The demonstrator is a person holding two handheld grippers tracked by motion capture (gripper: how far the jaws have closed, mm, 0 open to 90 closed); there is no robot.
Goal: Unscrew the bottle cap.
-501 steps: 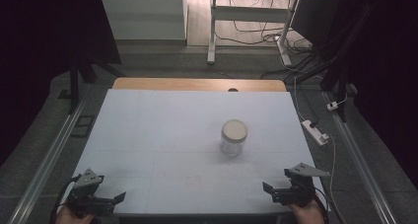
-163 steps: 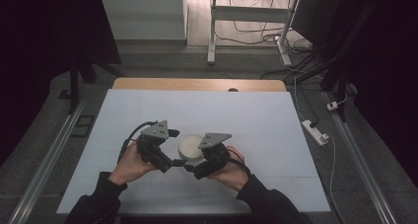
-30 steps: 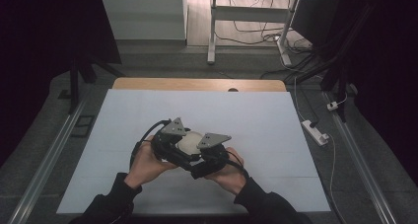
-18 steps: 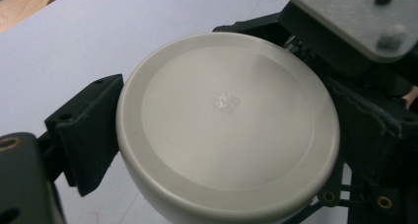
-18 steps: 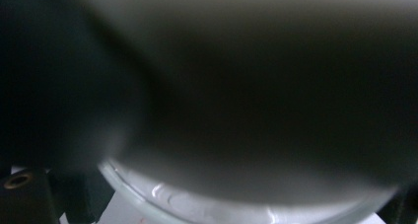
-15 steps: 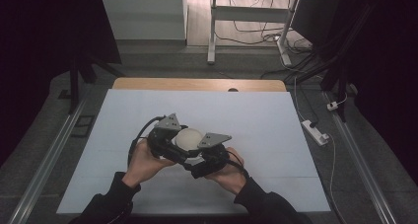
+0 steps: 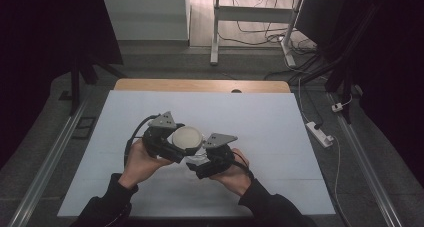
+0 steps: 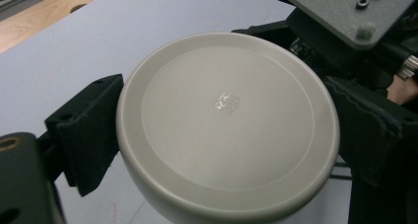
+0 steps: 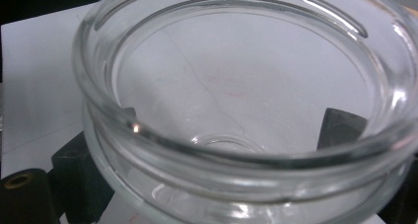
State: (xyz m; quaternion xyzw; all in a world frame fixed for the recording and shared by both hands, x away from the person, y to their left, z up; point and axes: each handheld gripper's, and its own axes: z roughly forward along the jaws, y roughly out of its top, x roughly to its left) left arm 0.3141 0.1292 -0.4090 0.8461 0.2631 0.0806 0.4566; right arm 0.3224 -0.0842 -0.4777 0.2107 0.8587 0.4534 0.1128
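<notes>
A round off-white lid (image 7: 186, 136) (image 8: 226, 120) sits between the jaws of my left gripper (image 7: 176, 143) (image 8: 229, 132), which is shut on its rim. A clear glass jar (image 9: 236, 110) (image 7: 194, 161) is clamped below its rim by my right gripper (image 7: 206, 163) (image 9: 217, 152). The jar's mouth is uncovered and the jar is empty. In the high view the lid hovers just left of and above the jar, over the middle of the white table (image 7: 280, 132), and the two grippers almost touch.
A wooden strip (image 7: 200, 85) runs along the table's far edge. A white power strip (image 7: 320, 133) lies on the floor to the right. Metal rails (image 7: 50, 157) flank both sides of the table.
My left gripper has carried the lid a little to the left and farther off, away from the jar. The right gripper and jar have hardly moved.
</notes>
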